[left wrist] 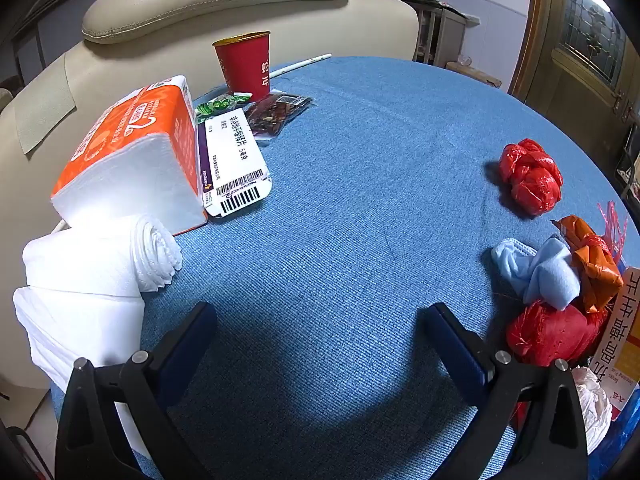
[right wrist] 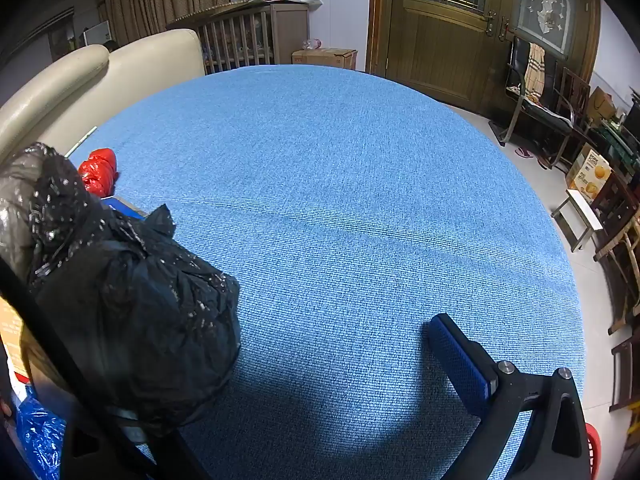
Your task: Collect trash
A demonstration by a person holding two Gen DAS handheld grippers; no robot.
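My left gripper (left wrist: 318, 320) is open and empty, low over the blue tablecloth (left wrist: 360, 160). To its right lie a crumpled red bag (left wrist: 530, 176), a blue face mask (left wrist: 536, 270), an orange wrapper (left wrist: 592, 264) and another red bag (left wrist: 552, 334). My right gripper (right wrist: 304, 344) looks open; only its right finger (right wrist: 460, 360) shows, as a crumpled black plastic bag (right wrist: 132, 300) covers the left one. Whether that bag is held cannot be told. A red bag (right wrist: 98, 172) lies beyond it.
At the left stand an orange tissue pack (left wrist: 132, 152), white paper rolls (left wrist: 92, 280), a flattened white carton (left wrist: 236, 160), snack wrappers (left wrist: 276, 112) and a red paper cup (left wrist: 246, 64). A beige sofa (left wrist: 200, 12) is behind the table. A printed box (left wrist: 620, 332) is at the far right.
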